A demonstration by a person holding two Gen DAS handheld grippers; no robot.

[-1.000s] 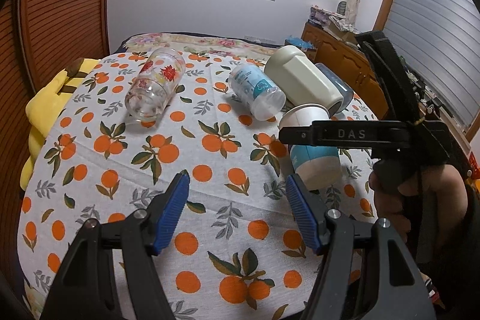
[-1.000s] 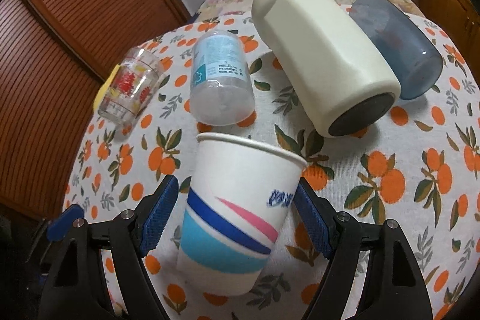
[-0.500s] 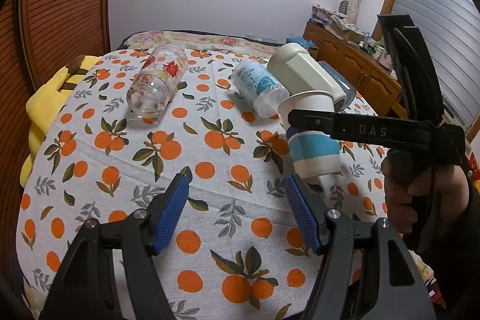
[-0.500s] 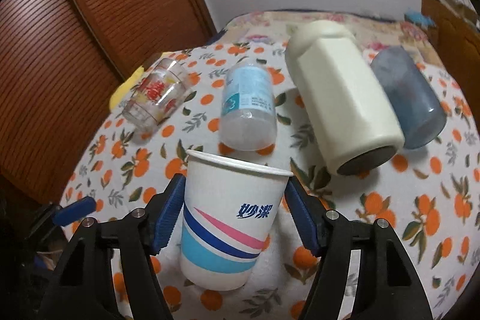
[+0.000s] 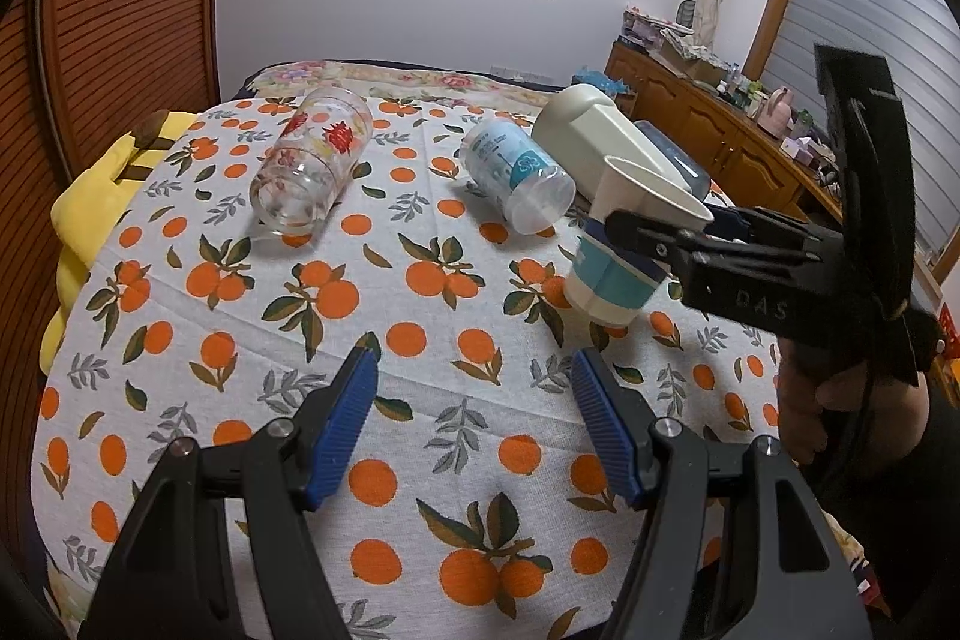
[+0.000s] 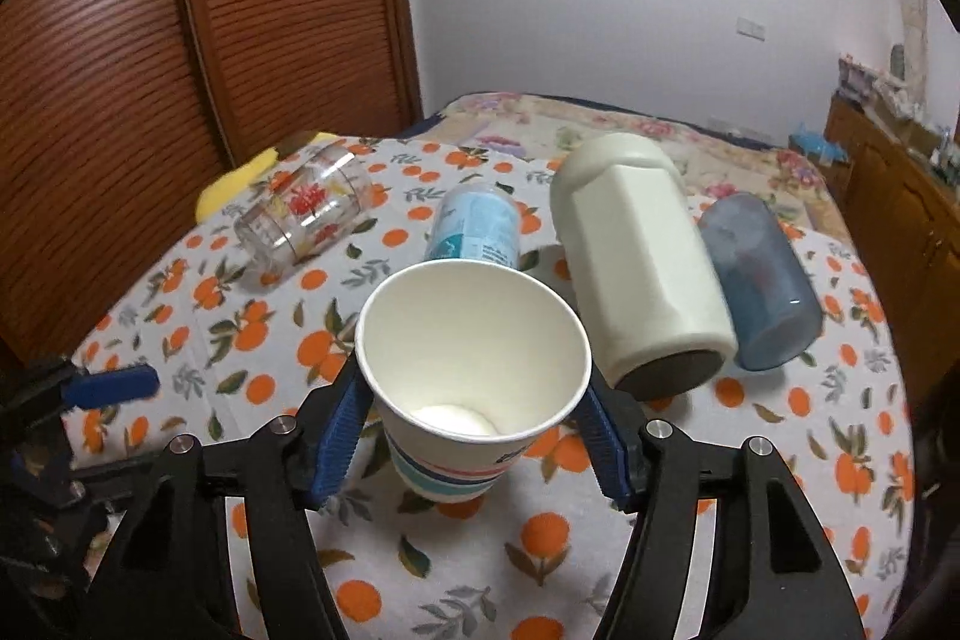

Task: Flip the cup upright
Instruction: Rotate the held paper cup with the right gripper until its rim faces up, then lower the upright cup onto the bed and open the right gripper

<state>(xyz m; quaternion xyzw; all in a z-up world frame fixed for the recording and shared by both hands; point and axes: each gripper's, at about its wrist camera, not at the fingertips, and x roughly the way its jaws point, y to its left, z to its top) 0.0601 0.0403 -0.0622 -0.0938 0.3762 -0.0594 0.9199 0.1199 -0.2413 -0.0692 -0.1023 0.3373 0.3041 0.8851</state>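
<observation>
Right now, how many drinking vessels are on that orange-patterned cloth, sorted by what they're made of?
Paper: 1, the striped paper cup, held in the right tool.
Clear glass: 1, the flowered glass, on its side.
Plastic: 3, all lying down: the clear printed cup, the cream tumbler, the blue tumbler.
Total: 5.
The left tool holds nothing.

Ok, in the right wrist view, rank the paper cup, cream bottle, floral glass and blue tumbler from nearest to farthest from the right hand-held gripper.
1. Paper cup: between the right hand-held gripper fingers, mouth facing the camera.
2. Cream bottle: lying just right of the cup.
3. Blue tumbler: lying on the bottle's far right side.
4. Floral glass: lying far left, near the table's back edge.
</observation>
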